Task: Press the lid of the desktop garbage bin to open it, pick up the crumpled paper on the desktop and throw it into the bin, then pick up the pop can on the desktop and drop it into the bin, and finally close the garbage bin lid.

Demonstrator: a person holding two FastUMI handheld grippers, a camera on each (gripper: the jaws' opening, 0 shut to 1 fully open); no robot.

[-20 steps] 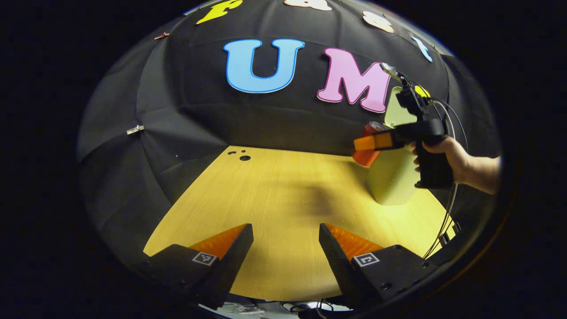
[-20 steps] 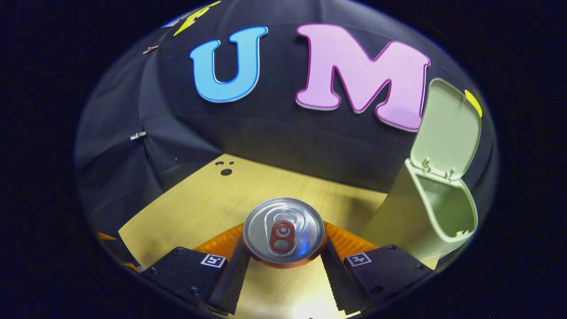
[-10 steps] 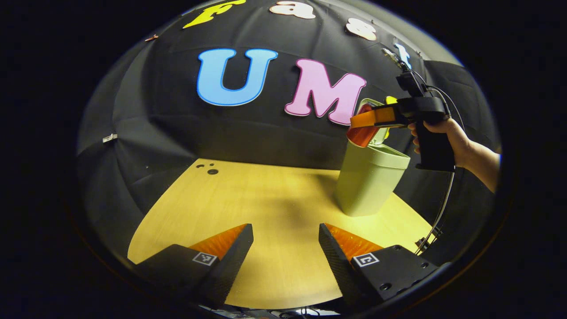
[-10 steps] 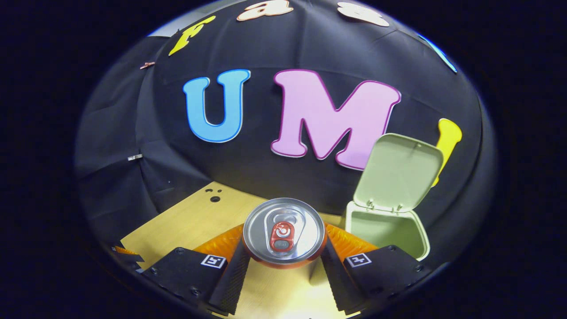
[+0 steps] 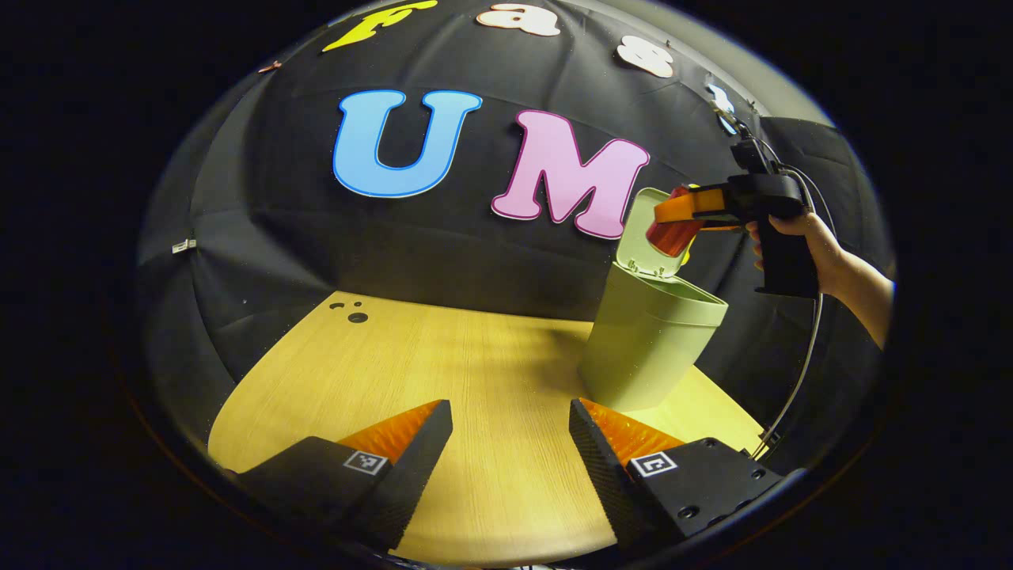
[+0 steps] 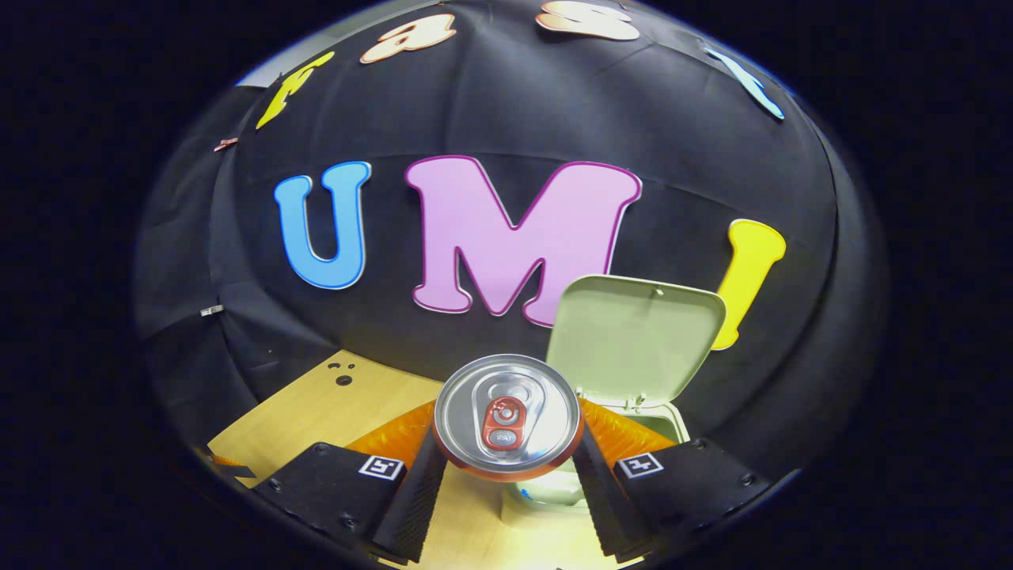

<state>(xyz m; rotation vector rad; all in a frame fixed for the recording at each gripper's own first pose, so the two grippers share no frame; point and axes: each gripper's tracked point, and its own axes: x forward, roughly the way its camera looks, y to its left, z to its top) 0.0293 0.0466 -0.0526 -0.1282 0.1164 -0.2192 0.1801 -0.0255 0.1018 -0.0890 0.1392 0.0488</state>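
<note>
right gripper (image 6: 506, 467): clamped on can (image 6: 507, 413), both fingers pressing its sides
can: held over open bin (image 5: 653, 336), just ahead of gripper
lid (image 6: 635, 336): up, behind can
left gripper (image 5: 510, 451): wide, nothing held, low over table (image 5: 443, 372)

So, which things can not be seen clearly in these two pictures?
- Inside of the bin: in the left gripper view its wall hides it; in the right gripper view the can and the right tongs cover most of the opening.
- Crumpled paper: cannot tell if it is inside.
- Can body: hidden behind its top.
</note>
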